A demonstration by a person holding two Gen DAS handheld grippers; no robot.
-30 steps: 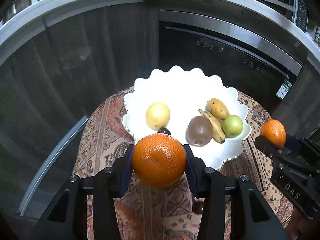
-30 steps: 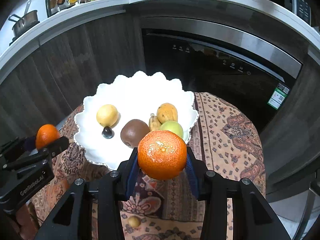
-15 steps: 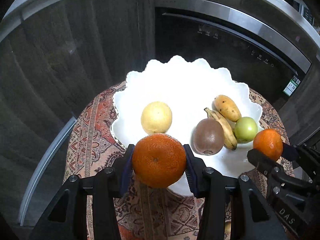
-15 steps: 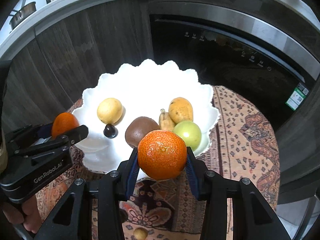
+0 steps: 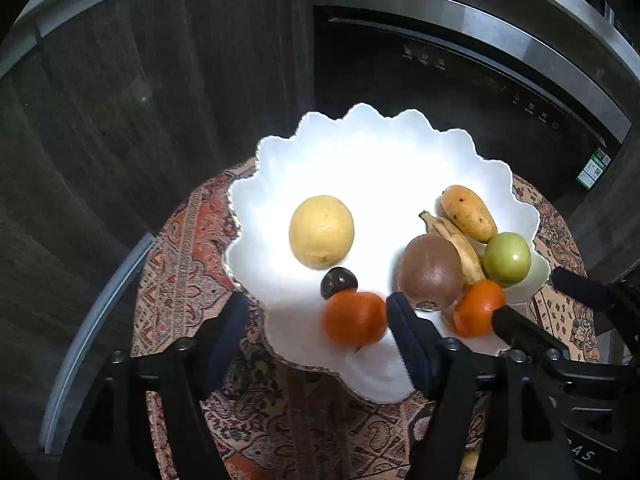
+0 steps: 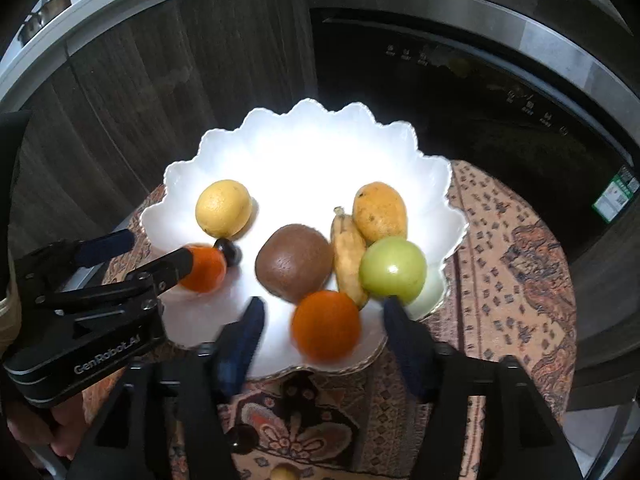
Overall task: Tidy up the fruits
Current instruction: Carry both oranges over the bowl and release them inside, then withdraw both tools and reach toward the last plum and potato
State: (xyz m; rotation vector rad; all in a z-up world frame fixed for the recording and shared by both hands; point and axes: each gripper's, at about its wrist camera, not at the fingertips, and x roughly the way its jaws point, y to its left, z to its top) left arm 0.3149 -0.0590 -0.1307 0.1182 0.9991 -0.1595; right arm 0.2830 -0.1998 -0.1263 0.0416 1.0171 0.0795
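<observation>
Inside the scalloped white bowl [image 5: 360,152] on the patterned tablecloth [image 6: 516,264] lie eight fruits: one yellow lemon [image 5: 321,231], one small dark plum [image 5: 339,280], one brown kiwi [image 5: 431,272], one little banana [image 5: 454,242], one spotted mango [image 5: 469,213], one green apple [image 5: 507,258] and two oranges. Near the bowl's front rim, the left orange [image 5: 354,317] sits blurred between the spreading fingers of the left gripper [image 5: 316,326], close against the right-hand pad while the left-hand pad stands well clear; the jaws are opening and no longer squeeze it. Likewise the right orange [image 6: 326,324] rests, blurred, between the right gripper [image 6: 322,328], whose jaws are opening with a gap at both pads. Only the right wrist view shows a pot [image 6: 42,12] on the counter at top left, a small yellowish fruit [image 6: 283,472] on the cloth at the bottom edge, part of the person's hand [image 6: 44,440] under the left gripper, and the plum touching the left orange. Only the left wrist view shows a pale floor strip [image 5: 100,320] beside the table. Both views take in the dark dishwasher [image 6: 480,92] behind.
</observation>
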